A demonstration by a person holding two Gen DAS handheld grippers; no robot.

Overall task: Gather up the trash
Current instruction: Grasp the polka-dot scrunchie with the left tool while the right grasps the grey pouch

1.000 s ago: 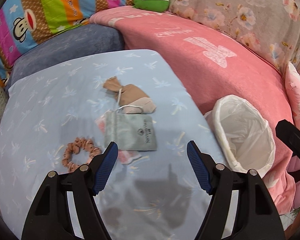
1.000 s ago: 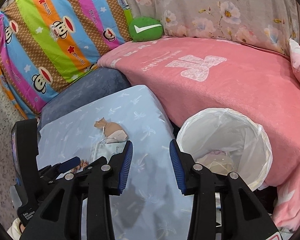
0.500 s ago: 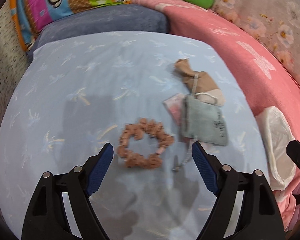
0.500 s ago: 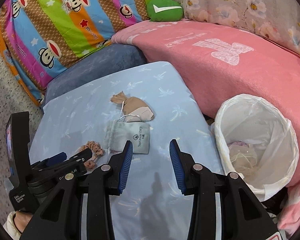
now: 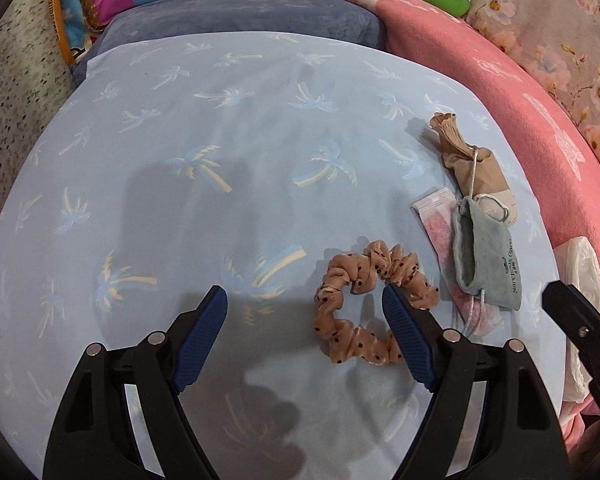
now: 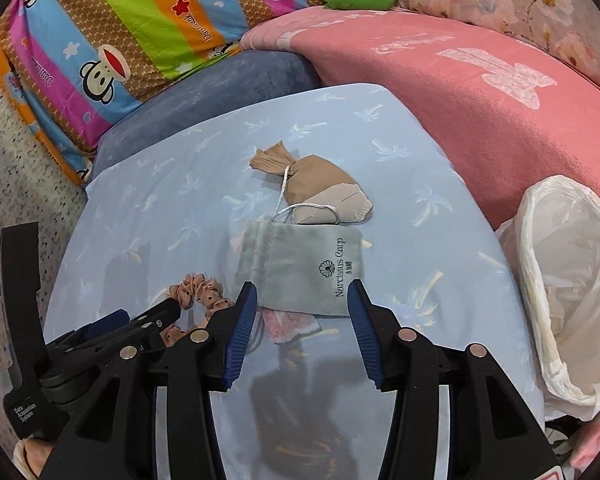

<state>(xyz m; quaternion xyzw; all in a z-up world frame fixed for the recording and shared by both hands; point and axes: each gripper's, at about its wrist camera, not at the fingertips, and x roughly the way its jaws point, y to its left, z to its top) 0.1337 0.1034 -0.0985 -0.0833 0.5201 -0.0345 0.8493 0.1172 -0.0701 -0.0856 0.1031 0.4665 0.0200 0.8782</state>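
Plainly the step in hand is the reach for the next piece of trash: both tools hang over the blue palm-print worktop with nothing in them. The left tool stands wide, its right finger over the peach scrunchie, which lies flat near the front. The right tool is also spread, though less so, poised just short of the grey drawstring pouch. That pouch half covers a small pink sachet and touches the tan tied bag behind it.

The next move probably calls for the left tool to shift right, so the scrunchie's rim sits between the fingers, then lower and close. The white-lined bin stands off the worktop's right edge, against the pink blanket. Open cloth lies to the left and rear; the crowding is on the right, where the two tools are close together.
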